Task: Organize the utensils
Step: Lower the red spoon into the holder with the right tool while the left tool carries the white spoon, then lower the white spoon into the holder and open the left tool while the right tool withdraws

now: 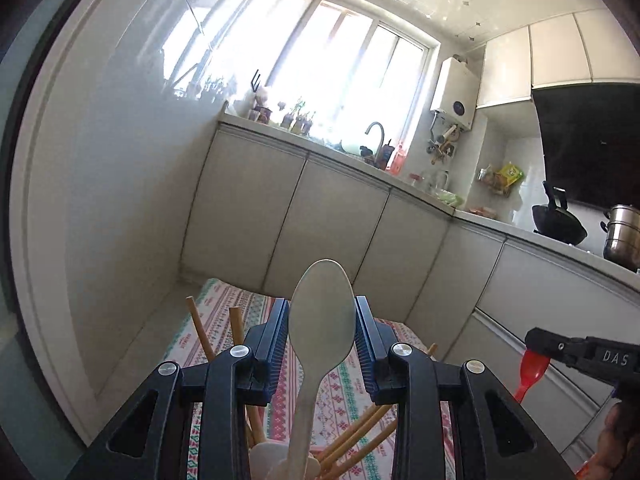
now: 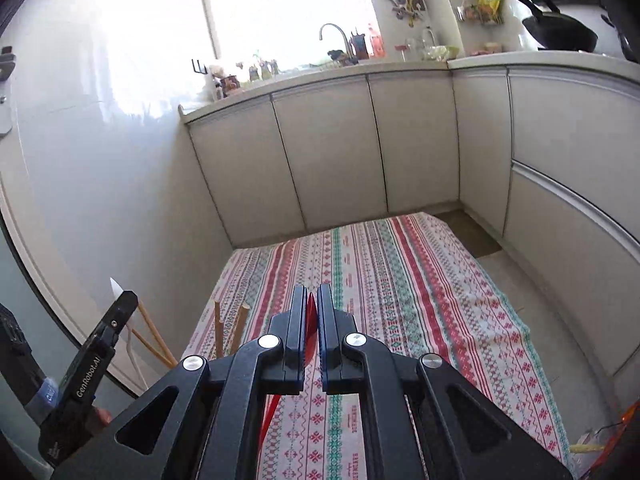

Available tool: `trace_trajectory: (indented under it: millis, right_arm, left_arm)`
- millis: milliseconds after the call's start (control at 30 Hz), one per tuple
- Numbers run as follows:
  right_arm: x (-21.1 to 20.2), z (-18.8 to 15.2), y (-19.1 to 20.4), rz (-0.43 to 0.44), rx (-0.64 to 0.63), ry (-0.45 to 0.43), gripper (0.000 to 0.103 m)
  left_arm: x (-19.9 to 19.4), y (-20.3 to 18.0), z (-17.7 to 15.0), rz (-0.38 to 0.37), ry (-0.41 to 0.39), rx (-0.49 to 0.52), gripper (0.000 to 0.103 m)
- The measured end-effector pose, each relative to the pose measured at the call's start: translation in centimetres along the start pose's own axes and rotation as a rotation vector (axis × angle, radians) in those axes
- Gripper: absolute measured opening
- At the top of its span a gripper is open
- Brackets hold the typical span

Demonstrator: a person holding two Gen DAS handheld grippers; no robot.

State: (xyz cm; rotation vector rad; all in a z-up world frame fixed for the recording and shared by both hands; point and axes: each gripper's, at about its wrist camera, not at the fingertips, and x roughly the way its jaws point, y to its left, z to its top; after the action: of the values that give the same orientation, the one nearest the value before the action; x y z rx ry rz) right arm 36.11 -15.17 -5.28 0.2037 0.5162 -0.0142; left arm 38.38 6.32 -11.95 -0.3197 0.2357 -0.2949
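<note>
My left gripper points nearly level and is shut on a pale spoon, its pads pressing both edges of the bowl while the handle runs back under the jaws. Several wooden chopsticks stick up beneath it, their lower ends hidden. My right gripper is shut on a red spoon held edge-on, with the handle hanging below. In the left wrist view the right gripper and red spoon show at the right edge. In the right wrist view the left gripper is at the left beside chopsticks.
A striped patterned cloth covers the table below both grippers. White cabinets and a counter with a tap stand beyond it. A black wok and a steel pot sit at the right. A glossy wall closes the left.
</note>
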Motion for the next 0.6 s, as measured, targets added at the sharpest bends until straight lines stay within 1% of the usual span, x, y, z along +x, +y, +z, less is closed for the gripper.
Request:
trace_trajectory:
  millis: [100, 233, 333, 433, 500, 600]
  right_arm:
    - [0.4, 0.0, 1.3, 0.022, -0.040, -0.053, 0.005]
    - [0.7, -0.3, 3.0, 0.050, -0.097, -0.119, 0.005]
    - [1.0, -0.5, 4.2, 0.076, -0.110, -0.144, 0.005]
    - [1.3, -0.9, 5.3, 0.080, -0.138, -0.183, 0.005]
    - [1.7, -1.2, 6.0, 0.081, -0.158, -0.201, 0.005]
    - [2.5, -1.8, 6.9, 0.088, -0.181, -0.201, 0.005]
  left_arm:
    - [0.0, -0.3, -0.9, -0.007, -0.037, 0.058, 0.033]
    - [-0.7, -0.1, -1.8, -0.001, -0.086, 0.101, 0.033]
    - [-0.9, 0.6, -2.3, -0.002, -0.099, 0.082, 0.033]
    - [-0.9, 1.3, -2.8, 0.001, -0.099, 0.070, 0.033]
    - [-0.7, 1.9, -3.2, 0.004, -0.084, 0.059, 0.033]
    - [-0.7, 2.8, -3.5, 0.012, -0.065, 0.041, 0.033]
